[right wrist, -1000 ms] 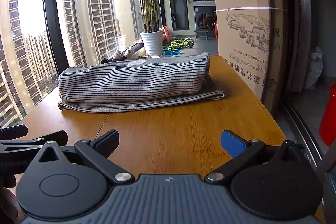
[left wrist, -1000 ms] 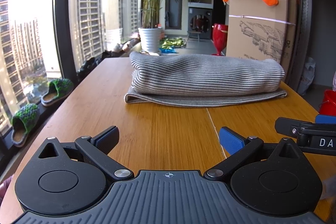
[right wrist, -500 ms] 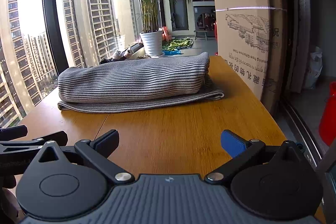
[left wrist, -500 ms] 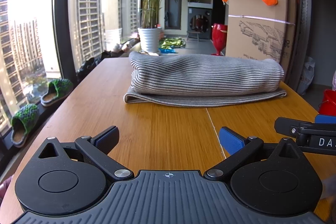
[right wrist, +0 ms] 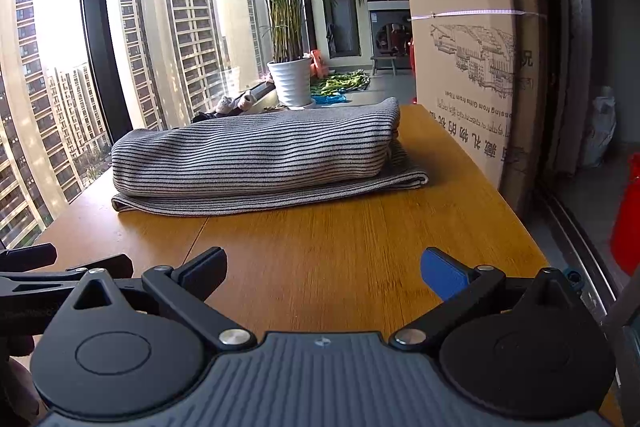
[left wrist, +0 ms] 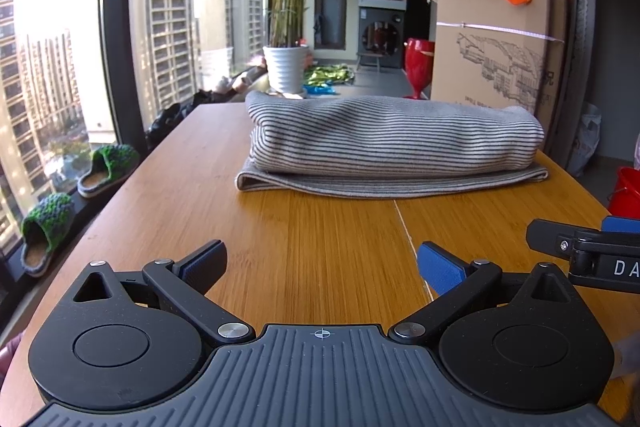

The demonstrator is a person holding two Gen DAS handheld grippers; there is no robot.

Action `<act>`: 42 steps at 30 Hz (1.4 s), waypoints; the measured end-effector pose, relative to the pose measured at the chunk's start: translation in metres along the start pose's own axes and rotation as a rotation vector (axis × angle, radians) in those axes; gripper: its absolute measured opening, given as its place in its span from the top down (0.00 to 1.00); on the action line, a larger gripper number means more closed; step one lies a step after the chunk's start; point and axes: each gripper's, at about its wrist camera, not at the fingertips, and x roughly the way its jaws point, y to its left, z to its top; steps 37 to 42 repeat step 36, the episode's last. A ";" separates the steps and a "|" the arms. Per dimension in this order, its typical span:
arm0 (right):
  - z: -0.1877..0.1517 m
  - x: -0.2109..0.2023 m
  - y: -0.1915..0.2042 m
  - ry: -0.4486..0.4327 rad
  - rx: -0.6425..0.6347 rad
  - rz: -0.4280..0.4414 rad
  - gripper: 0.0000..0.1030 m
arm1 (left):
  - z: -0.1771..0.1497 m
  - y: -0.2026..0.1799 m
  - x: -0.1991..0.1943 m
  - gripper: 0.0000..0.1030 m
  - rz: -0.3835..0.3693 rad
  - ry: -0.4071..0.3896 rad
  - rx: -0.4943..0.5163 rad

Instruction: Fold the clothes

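The striped cloth (left wrist: pixel 392 143) is lying folded in a neat pile on the table (left wrist: pixel 320 251) — the folding is looking done. The 2 grippers — left (left wrist: pixel 320 263) and right (right wrist: pixel 324 267) — are sitting wide apart, holding nothing, well back from it.

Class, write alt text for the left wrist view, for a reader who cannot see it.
A folded grey striped garment lies on a wooden table, beyond the open, empty left gripper. The right gripper juts in at the right edge; behind stand a potted palm and a cardboard box.
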 end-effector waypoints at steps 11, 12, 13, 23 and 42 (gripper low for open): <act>0.002 0.001 -0.001 0.002 0.002 0.002 0.00 | 0.001 -0.002 0.001 0.00 0.001 0.009 0.005; 0.002 0.001 -0.001 0.002 0.002 0.002 0.00 | 0.001 -0.002 0.001 0.00 -0.001 0.010 0.007; 0.002 0.001 -0.001 0.002 0.002 0.002 0.00 | 0.001 -0.002 0.001 0.00 -0.001 0.010 0.007; -0.001 -0.001 0.001 -0.003 0.002 0.003 0.00 | 0.000 -0.001 0.001 0.00 0.001 0.003 0.004; 0.009 0.008 -0.004 0.034 -0.008 0.135 0.00 | 0.026 0.013 -0.014 0.00 -0.011 -0.087 -0.056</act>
